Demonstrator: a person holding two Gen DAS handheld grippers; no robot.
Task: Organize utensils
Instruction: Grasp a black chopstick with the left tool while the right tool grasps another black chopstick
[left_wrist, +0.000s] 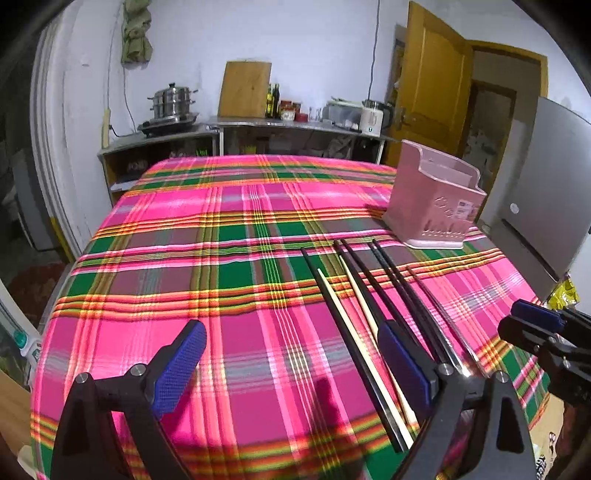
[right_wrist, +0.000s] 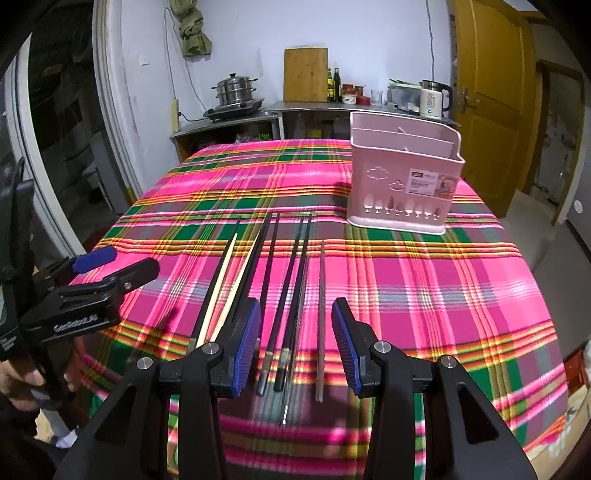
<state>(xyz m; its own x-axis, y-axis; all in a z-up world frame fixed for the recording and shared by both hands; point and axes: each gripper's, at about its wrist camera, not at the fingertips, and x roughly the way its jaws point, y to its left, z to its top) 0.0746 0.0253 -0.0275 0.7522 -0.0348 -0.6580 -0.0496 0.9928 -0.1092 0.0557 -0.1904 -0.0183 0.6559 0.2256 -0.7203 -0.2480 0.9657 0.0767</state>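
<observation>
Several chopsticks lie side by side on the plaid tablecloth: black ones (right_wrist: 291, 273), two pale wooden ones (right_wrist: 221, 284) and a thin brown one (right_wrist: 322, 295). They also show in the left wrist view (left_wrist: 354, 295). A pink utensil basket (right_wrist: 404, 177) with compartments stands beyond them at the right; it shows in the left wrist view too (left_wrist: 436, 203). My right gripper (right_wrist: 295, 328) is open above the near ends of the black chopsticks. My left gripper (left_wrist: 291, 347) is open and empty, left of the chopsticks.
The table (right_wrist: 461, 295) drops off at the near and side edges. A steel counter (right_wrist: 332, 107) with a steamer pot, cutting board, bottles and kettle stands behind. A yellow door (right_wrist: 491, 92) is at the right.
</observation>
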